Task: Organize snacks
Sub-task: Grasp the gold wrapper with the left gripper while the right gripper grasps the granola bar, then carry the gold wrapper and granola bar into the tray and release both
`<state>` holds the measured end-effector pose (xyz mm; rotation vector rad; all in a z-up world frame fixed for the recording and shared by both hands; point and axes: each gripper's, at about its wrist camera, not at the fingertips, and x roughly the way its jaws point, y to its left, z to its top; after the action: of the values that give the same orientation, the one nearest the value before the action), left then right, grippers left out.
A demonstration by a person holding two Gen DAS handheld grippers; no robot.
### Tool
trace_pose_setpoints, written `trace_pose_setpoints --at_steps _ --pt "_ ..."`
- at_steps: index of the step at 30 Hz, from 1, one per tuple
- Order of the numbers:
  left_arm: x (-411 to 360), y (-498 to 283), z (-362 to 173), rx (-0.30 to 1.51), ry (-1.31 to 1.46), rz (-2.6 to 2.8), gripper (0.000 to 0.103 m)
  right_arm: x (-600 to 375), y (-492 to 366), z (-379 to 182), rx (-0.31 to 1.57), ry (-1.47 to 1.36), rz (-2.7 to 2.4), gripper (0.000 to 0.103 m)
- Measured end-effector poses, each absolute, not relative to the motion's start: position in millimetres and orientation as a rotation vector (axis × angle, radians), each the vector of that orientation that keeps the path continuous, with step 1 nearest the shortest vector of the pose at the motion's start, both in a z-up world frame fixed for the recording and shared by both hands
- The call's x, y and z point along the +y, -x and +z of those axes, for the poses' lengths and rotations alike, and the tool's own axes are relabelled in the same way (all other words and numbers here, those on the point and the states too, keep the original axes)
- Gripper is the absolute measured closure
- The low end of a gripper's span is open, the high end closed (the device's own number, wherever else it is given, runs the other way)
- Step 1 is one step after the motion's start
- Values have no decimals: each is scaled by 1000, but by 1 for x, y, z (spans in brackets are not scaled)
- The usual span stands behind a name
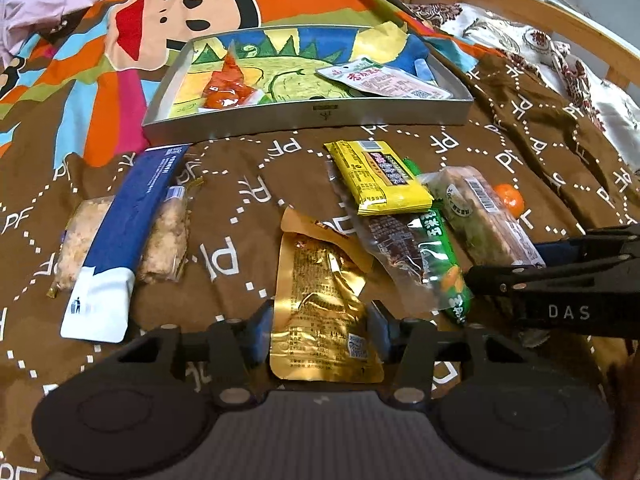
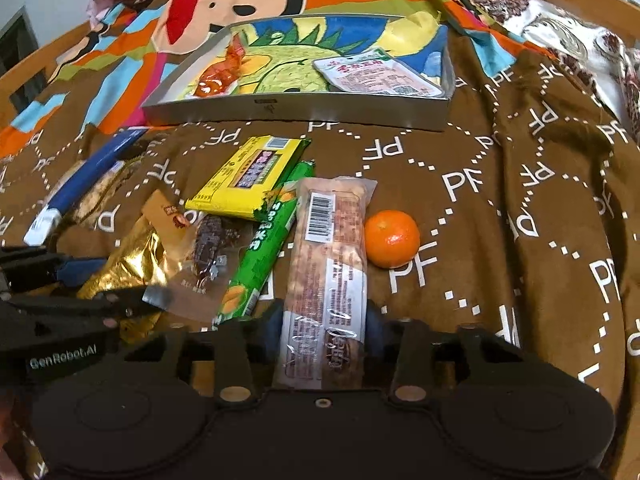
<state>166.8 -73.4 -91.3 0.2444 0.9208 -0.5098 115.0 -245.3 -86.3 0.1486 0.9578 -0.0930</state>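
Both grippers were already clamped: left gripper [image 1: 320, 340] on the crinkly gold foil pouch [image 1: 320, 300], right gripper [image 2: 322, 328] on the long clear-wrapped snack bar [image 2: 326, 264]. Both packs pointed lengthwise straight ahead toward the shallow metal tray [image 1: 312, 114].

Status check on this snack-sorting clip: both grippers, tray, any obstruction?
Left gripper shut on gold pouch. Right gripper shut on long bar. Tray holds two snacks. Nothing blocks the tray.

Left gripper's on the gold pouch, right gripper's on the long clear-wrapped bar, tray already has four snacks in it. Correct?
Not quite: the tray holds two snacks, an orange-wrapped one and a pink-white packet, as the right wrist view shows. The left gripper is on the gold pouch and the right gripper on the long bar.
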Motion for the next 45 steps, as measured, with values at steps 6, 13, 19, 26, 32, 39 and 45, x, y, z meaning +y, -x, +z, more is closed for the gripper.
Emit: trace_pose_setpoints --at_steps 6,13,19,26,32,39,45 --pt "-69 -158 -86 895 -229 -530 72 -239 -108 -84 952 -103 -92 63" --pt "-61 -154 -84 876 -181 -523 75 -236 -104 -84 953 -86 -92 63" --pt "-55 -157 -84 857 -139 -497 75 -235 -104 -84 949 -79 -91 63" --pt "-56 -153 -81 828 -151 -493 81 -224 -98 -79 903 -31 -71 64" --pt "-55 -146 -76 790 -153 -486 82 -204 -89 -70 822 97 -62 65" --pt "-52 -140 -63 695 -130 -469 82 -198 -85 -57 706 158 -68 65" --pt "-58 -147 -46 602 -103 -469 82 -205 -95 -37 607 147 -69 64"
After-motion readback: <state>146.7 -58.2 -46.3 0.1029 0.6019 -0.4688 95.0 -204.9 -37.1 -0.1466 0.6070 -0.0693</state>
